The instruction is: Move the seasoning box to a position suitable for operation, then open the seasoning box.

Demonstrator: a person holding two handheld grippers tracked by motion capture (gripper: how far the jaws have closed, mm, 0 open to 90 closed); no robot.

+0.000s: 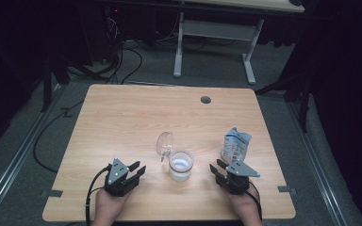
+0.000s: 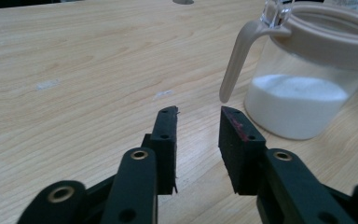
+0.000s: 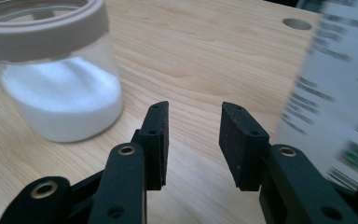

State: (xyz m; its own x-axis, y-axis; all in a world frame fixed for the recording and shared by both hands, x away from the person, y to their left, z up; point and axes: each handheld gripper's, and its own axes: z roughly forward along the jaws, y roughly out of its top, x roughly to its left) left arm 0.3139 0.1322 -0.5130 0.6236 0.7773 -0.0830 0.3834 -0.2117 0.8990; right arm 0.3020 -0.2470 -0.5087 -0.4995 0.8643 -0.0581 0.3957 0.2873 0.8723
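Note:
A glass jar (image 1: 181, 165) with a beige rim holds white powder and stands near the table's front middle, its clear hinged lid (image 1: 164, 143) flipped up at the back left. A white and blue bag (image 1: 235, 146) stands upright to its right. My left gripper (image 1: 139, 170) rests left of the jar, open with nothing between its jaws. In the left gripper view the left gripper (image 2: 198, 114) points just left of the jar (image 2: 303, 93). My right gripper (image 1: 217, 167) sits open between jar and bag. The right gripper view shows the right gripper (image 3: 193, 109), the jar (image 3: 60, 93) and the bag (image 3: 340, 93).
The wooden table (image 1: 136, 117) has a round cable hole (image 1: 205, 100) near its far edge. Beyond it stands another desk's white frame (image 1: 217, 33), with cables (image 1: 118, 61) on the grey floor. A person's hands hold both grippers at the front edge.

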